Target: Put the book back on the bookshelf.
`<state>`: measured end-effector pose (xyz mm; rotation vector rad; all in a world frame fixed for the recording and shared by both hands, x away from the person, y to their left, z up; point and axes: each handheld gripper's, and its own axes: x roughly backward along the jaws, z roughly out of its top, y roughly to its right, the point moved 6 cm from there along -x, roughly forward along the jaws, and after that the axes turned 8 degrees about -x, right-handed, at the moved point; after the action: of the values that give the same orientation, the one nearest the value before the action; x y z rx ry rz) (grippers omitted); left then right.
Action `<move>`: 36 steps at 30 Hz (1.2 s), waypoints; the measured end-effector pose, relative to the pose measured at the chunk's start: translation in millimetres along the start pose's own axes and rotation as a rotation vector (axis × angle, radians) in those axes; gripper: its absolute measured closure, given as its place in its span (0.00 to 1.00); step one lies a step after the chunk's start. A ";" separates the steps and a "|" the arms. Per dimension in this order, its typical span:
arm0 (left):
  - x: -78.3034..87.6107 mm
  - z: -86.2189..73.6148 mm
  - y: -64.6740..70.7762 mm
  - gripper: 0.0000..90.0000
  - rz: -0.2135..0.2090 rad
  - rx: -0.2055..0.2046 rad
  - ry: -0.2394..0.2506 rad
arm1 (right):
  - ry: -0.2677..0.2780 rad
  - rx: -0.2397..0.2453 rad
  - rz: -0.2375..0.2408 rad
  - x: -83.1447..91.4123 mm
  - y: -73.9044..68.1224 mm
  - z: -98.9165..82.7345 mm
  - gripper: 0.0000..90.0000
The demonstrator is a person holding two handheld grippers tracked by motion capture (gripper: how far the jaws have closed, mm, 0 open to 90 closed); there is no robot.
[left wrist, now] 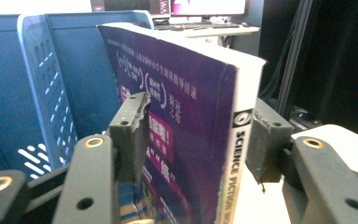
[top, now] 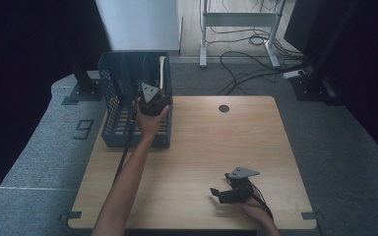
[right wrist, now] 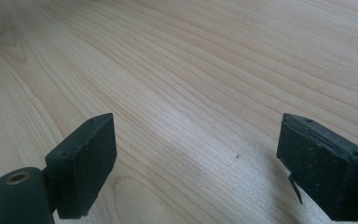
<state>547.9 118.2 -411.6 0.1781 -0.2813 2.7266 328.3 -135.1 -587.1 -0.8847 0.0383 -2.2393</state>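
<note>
Wooden tabletop [top: 197,147] carries a blue perforated basket [top: 109,88] at its far left corner, where the left gripper [left wrist: 196,140] has its jaws parted around an upright purple science-fiction paperback [left wrist: 182,107]. Both pads stand just off the covers with narrow gaps visible, and the book stands in the basket's right-hand compartment against the blue divider. Near the front edge, well apart, the right gripper [right wrist: 196,163] rests with jaws spread wide over bare wood, holding nothing.
</note>
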 end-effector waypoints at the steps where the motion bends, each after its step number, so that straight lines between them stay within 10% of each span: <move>1: 0.5 0.3 -0.1 0.51 -0.004 0.001 0.000 | -0.001 0.002 0.000 -0.1 0.0 -0.1 0.13; 36: 11.6 -17.4 -24.7 0.54 0.033 0.044 -0.041 | -0.008 0.007 0.001 -2.0 -1.7 -0.6 0.13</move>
<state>545.5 148.6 -422.4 0.2437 -0.2385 2.7661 328.0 -132.8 -588.2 -0.8898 0.0276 -2.2337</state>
